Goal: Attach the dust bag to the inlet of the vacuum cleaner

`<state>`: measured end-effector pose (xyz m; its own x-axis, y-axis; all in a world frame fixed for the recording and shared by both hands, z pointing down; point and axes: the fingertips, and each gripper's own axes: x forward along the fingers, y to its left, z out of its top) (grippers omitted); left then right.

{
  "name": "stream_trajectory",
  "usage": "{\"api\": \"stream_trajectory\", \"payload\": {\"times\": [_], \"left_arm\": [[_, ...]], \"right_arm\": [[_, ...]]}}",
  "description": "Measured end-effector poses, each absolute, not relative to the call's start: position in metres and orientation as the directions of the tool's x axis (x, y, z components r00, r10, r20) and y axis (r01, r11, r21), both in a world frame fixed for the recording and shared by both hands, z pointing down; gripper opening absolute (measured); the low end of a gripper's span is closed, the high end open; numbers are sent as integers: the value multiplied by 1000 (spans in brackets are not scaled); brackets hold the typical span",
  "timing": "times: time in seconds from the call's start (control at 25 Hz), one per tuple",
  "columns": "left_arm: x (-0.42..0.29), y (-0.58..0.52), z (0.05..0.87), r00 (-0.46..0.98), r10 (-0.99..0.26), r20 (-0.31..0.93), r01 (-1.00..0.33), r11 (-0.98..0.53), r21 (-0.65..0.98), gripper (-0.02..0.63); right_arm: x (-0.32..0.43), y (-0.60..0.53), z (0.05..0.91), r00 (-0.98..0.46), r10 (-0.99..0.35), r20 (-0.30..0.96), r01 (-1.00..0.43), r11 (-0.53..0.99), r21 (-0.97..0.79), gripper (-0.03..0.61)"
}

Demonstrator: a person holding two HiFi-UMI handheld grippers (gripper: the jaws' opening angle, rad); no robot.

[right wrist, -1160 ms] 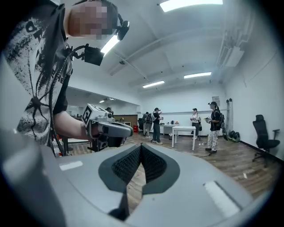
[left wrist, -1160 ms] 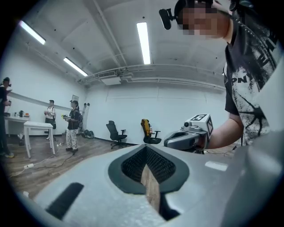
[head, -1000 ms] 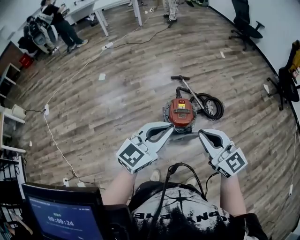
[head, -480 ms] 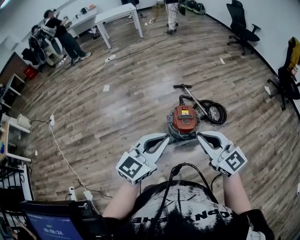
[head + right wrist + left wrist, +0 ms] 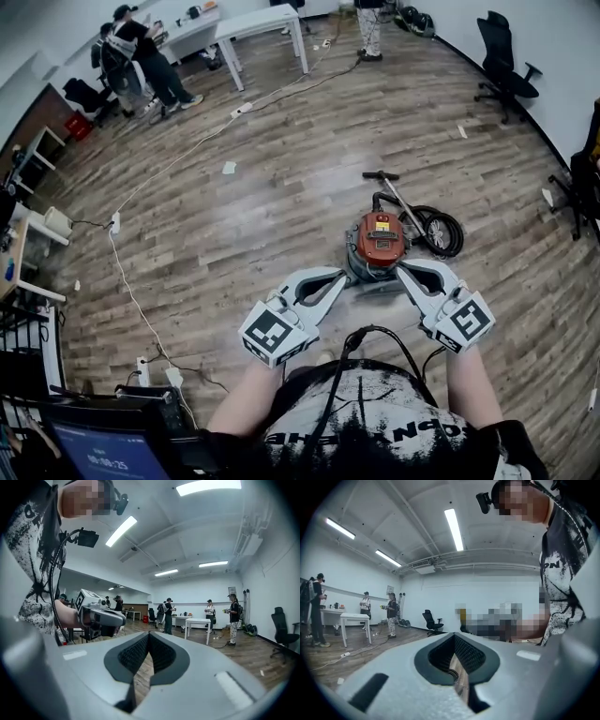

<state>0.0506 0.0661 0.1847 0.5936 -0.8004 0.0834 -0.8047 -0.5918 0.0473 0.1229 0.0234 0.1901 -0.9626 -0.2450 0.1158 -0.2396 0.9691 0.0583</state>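
Red vacuum cleaner [image 5: 380,239] on the wood floor [image 5: 244,234], yellow label [image 5: 379,223] on its lid too small to read, left gripper [image 5: 339,275] and right gripper [image 5: 403,271] both closed, empty

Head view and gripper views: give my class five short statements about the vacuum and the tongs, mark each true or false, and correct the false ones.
1. The vacuum has a red top. True.
2. The left tongs hold a dust bag. False: they are shut and empty; no dust bag is in view.
3. A black hose lies coiled to the right of the vacuum in the head view. True.
4. The right tongs stand wide open. False: they are shut, with nothing between them.
5. The vacuum stands on a table. False: it stands on the wood floor.
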Motion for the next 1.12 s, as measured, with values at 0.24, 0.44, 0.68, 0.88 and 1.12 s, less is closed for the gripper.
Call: {"api": "stream_trajectory", "payload": {"times": [0.24, 0.44, 0.68, 0.88, 1.12], "left_arm": [[54, 71, 187, 596, -797, 95, -803, -594, 50, 0], [56, 77, 185, 594, -799, 92, -804, -593, 45, 1], [53, 80, 192, 590, -800, 105, -807, -587, 68, 0], [55, 86, 193, 592, -800, 104, -806, -588, 69, 1], [51, 93, 190, 585, -805, 94, -811, -581, 67, 2]], "right_arm": [[125, 29, 192, -965, -234, 117, -229, 972, 57, 6], [124, 38, 195, -967, -224, 125, -216, 974, 70, 6], [121, 45, 197, -968, -211, 137, -202, 976, 77, 6], [120, 54, 201, -967, -196, 166, -183, 979, 88, 6], [115, 61, 202, -967, -184, 177, -170, 981, 92, 6]]}}
